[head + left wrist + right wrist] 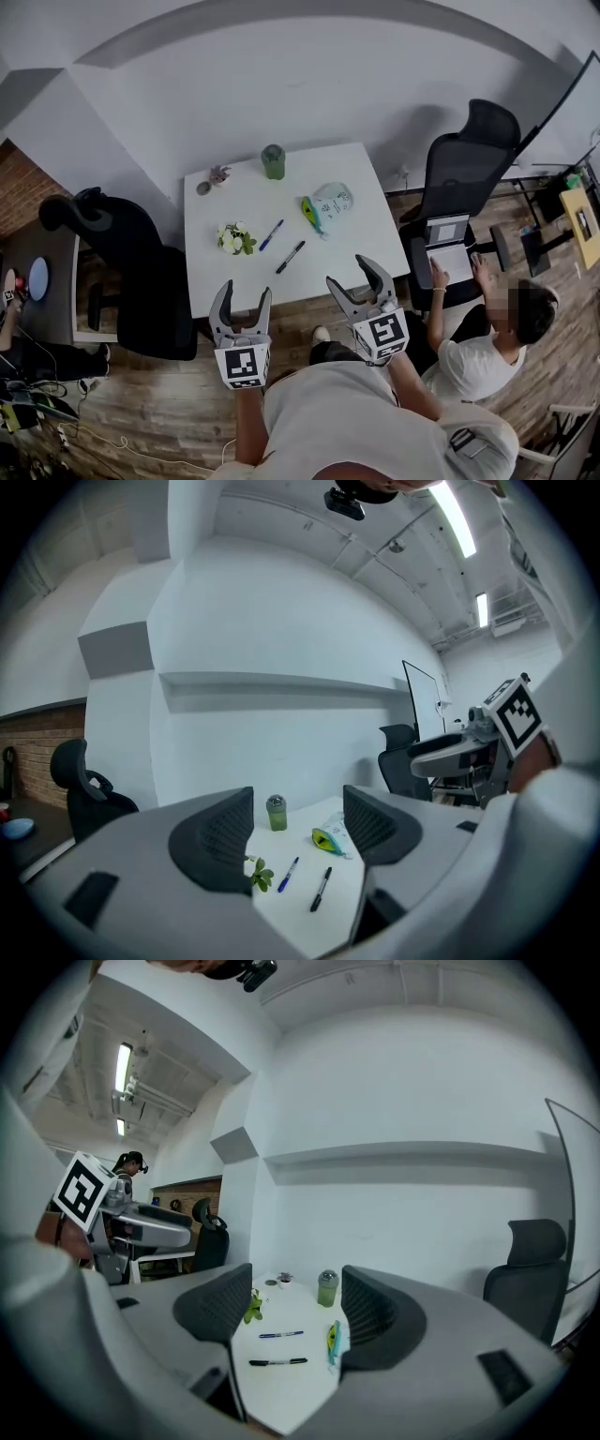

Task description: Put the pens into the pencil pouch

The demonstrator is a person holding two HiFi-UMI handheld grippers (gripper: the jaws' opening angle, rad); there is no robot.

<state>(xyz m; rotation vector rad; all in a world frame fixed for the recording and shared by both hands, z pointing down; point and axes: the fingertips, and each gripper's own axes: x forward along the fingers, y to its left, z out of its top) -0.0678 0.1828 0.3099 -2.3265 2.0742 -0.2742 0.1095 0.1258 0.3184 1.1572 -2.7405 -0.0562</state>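
both units are held in the air short of the near edge of the bench (234, 202), so no pickup has begun. the left gripper (244, 292) has its fingers released and spread, with nothing between them; the right gripper (352, 274) is the same. the blue pen (271, 234) and the black pen (290, 257) lie flat on the bench, apart from each other, between the flower sprig (235, 239) and the pencil pouch (325, 203). the pouch lies just right of the pens, its green-edged end turned toward them, which likely keeps the transfer short. the black pen is nearer the front edge and seems the easier first reach. the bench surface around both pens is bare. the green cup (273, 161) stands well back. a seated person (487, 328) and an office chair (469, 159) crowd the right side.
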